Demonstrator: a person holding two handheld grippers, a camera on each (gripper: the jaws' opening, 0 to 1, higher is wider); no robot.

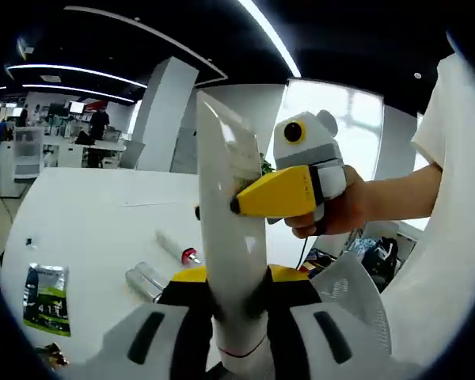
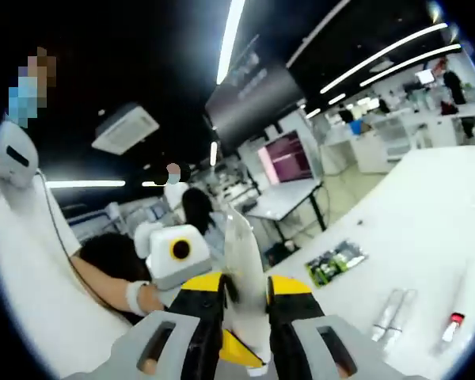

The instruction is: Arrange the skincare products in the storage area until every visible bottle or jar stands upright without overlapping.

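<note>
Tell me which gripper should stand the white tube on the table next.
Left, probably. The left gripper already clamps the white tube's base; the right gripper only pinches it midway.

On the table (image 1: pixel 87 214), a packet (image 1: pixel 46 297) lies left of two tubes (image 1: pixel 145 280) lying side by side.

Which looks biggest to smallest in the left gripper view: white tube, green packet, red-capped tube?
1. White tube, though held closest to the camera.
2. Green packet.
3. Red-capped tube, close to the packet; ranking unsure.
</note>
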